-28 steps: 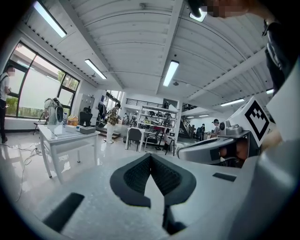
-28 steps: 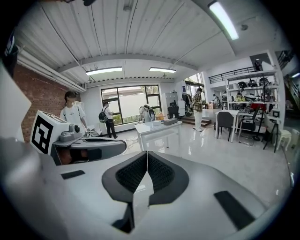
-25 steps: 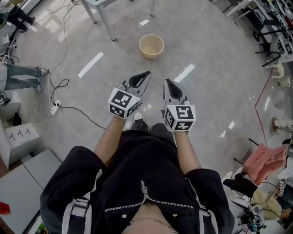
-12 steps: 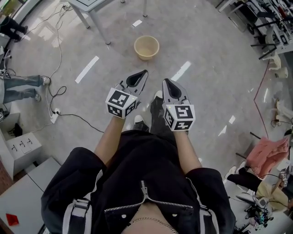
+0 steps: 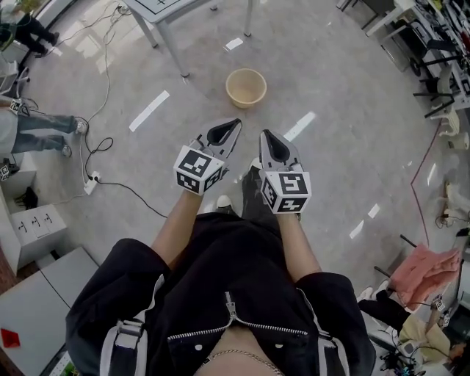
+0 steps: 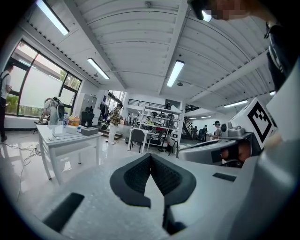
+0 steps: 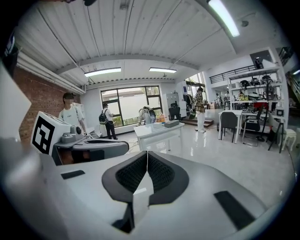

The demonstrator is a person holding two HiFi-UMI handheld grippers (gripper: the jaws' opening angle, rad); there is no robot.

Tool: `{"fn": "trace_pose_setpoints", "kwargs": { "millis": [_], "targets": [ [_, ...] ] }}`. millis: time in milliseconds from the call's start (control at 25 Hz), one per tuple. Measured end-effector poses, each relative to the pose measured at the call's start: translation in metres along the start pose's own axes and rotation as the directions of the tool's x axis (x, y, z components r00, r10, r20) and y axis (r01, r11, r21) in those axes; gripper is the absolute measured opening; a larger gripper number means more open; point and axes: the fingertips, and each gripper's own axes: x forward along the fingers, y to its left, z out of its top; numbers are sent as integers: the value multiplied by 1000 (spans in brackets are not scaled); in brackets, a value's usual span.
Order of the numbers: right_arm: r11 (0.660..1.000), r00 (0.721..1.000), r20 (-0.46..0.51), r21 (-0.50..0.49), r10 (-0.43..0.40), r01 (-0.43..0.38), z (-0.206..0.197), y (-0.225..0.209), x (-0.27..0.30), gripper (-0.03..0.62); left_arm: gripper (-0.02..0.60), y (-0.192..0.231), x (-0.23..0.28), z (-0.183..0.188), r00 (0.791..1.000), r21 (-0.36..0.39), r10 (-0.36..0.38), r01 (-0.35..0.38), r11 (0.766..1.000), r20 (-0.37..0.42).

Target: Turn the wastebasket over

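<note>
In the head view a beige wastebasket (image 5: 246,87) stands upright on the grey floor, mouth up, well ahead of both hands. My left gripper (image 5: 233,124) is shut with nothing in it and points toward the basket from below and left of it. Beside it my right gripper (image 5: 265,134) is also shut and empty. The left gripper view shows its own closed pads (image 6: 151,157) and the right gripper (image 6: 220,152) alongside; the right gripper view shows closed pads (image 7: 147,154) and the left gripper (image 7: 89,150). The basket appears in neither gripper view.
A white table (image 5: 165,9) with metal legs stands left of and beyond the basket. A cable and power strip (image 5: 89,180) lie on the floor at the left, near a standing person's legs (image 5: 40,128). White cabinets (image 5: 33,224) sit at lower left, clothes and chairs at the right.
Both grippers stay shut and side by side. The view has shifted as I step: the basket sits slightly lower and to the right compared with half a second ago.
</note>
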Motion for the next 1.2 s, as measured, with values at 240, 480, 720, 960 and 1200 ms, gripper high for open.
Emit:
{"fn": "trace_pose_setpoints", "kwargs": {
  "millis": [240, 480, 720, 960, 1200],
  "targets": [
    [999, 999, -11, 4, 47, -47, 19, -24, 38, 11, 3, 28, 35, 13, 999, -3, 44, -44, 999, -12],
    [995, 995, -23, 0, 97, -97, 43, -66, 73, 11, 3, 45, 83, 30, 996, -9, 90, -90, 996, -18],
    [986, 986, -30, -10, 166, -166, 65, -95, 105, 11, 3, 61, 121, 44, 989, -15, 149, -149, 989, -17],
    [975, 974, -42, -10, 221, -221, 75, -116, 133, 11, 3, 78, 151, 51, 980, -15, 197, -198, 980, -24],
    [973, 971, -58, 4, 232, -232, 74, -137, 155, 11, 3, 84, 174, 55, 979, -11, 201, -201, 979, -32]
  ]
}}
